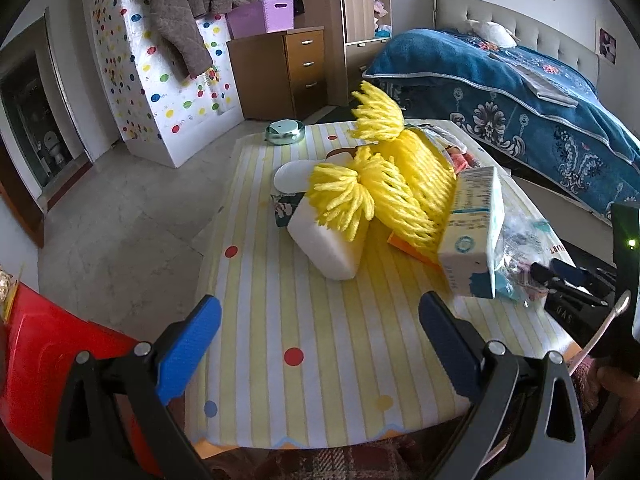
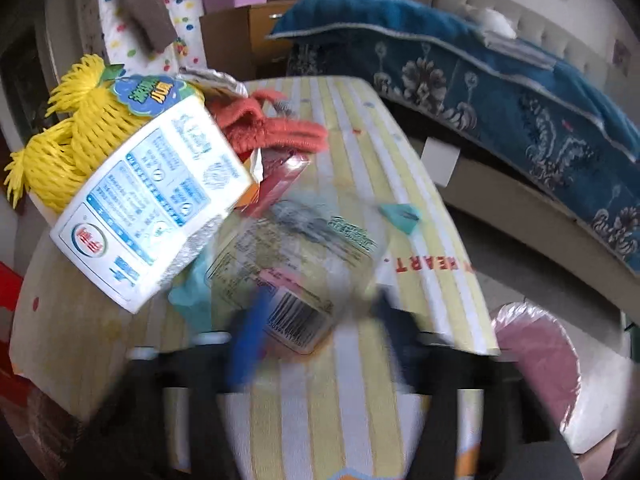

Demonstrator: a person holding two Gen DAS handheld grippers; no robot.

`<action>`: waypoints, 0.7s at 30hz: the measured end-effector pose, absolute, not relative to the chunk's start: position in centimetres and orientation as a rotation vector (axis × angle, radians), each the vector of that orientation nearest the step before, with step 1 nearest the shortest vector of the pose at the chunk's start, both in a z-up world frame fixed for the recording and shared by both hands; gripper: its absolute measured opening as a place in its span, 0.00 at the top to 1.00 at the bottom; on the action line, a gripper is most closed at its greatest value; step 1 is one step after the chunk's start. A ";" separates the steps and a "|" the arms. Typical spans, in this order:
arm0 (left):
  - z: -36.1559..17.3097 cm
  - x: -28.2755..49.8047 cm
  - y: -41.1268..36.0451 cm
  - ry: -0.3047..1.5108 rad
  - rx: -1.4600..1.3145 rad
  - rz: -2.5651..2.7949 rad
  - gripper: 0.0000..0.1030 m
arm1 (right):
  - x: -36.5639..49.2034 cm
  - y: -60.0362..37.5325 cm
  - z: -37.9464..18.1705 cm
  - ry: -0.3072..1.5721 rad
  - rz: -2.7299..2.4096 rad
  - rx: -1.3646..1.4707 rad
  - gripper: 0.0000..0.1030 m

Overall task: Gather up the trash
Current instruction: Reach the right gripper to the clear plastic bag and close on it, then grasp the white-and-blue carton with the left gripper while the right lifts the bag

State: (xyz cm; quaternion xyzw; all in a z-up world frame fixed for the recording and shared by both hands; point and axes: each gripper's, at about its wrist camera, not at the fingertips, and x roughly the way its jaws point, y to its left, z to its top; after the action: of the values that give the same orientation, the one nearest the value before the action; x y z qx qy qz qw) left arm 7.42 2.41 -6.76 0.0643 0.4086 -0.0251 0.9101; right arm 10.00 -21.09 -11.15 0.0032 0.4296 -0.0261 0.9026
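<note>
A pile of trash lies on the yellow striped table [image 1: 320, 340]. It holds yellow foam netting [image 1: 384, 184], a white foam block [image 1: 328, 240], a white and blue carton [image 1: 472, 236] and a clear plastic wrapper [image 1: 520, 256]. My left gripper [image 1: 320, 320] is open and empty over the table's near edge, short of the pile. In the right wrist view my right gripper [image 2: 320, 328] is blurred, open, with its fingers either side of the clear wrapper [image 2: 296, 256]. The carton [image 2: 148, 204], the netting [image 2: 68, 148] and an orange net [image 2: 272, 128] lie to its left.
A red plastic stool [image 1: 48, 360] stands left of the table. A metal tin [image 1: 285, 132] sits at the table's far end. A bed with a blue blanket [image 1: 520, 92] runs along the right. A bin lined with a pink bag [image 2: 536, 364] stands at the table's right.
</note>
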 end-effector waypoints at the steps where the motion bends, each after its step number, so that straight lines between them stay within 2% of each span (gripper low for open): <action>1: -6.7 7.3 2.3 0.839 0.134 -0.058 0.07 | 9.9 -21.1 -11.2 0.887 -0.047 0.006 0.85; 2: -6.7 7.2 2.3 0.836 0.135 -0.061 0.07 | 9.9 -21.2 -11.2 0.888 -0.039 0.011 0.96; 4: -6.5 6.9 2.1 0.832 0.141 -0.066 0.06 | 9.7 -21.5 -11.2 0.889 -0.005 0.043 1.00; 8: -6.1 6.3 2.3 0.818 0.151 -0.061 0.07 | 8.2 -22.5 -9.8 0.848 -0.003 0.080 0.98; 10: -6.0 6.2 2.5 0.814 0.150 -0.052 0.07 | 7.7 -22.5 -9.5 0.854 -0.004 0.071 0.92; 12: -6.0 6.2 2.7 0.810 0.144 -0.043 0.07 | 6.8 -22.1 -9.0 0.847 0.020 0.071 0.68; 13: -6.0 6.2 2.8 0.809 0.142 -0.039 0.07 | 6.6 -21.9 -8.9 0.843 0.029 0.072 0.41; 14: -5.9 6.3 2.8 0.809 0.140 -0.036 0.07 | 6.1 -21.3 -8.8 0.832 0.054 0.067 0.28; 16: -5.9 6.3 2.8 0.810 0.139 -0.031 0.06 | 5.7 -20.0 -8.8 0.831 0.071 0.041 0.26; 19: -6.0 6.3 3.1 0.812 0.135 -0.032 0.07 | 6.0 -17.9 -9.7 0.864 0.086 0.007 0.16; 21: -6.1 6.2 3.2 0.813 0.134 -0.030 0.07 | 6.8 -16.9 -10.7 0.897 0.070 0.022 0.14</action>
State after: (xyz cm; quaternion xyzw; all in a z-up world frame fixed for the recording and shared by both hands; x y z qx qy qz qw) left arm 6.21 3.15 -6.10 0.0649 0.3950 -0.0147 0.9163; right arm 6.76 -16.91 -10.67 0.0104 0.4333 0.0341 0.9005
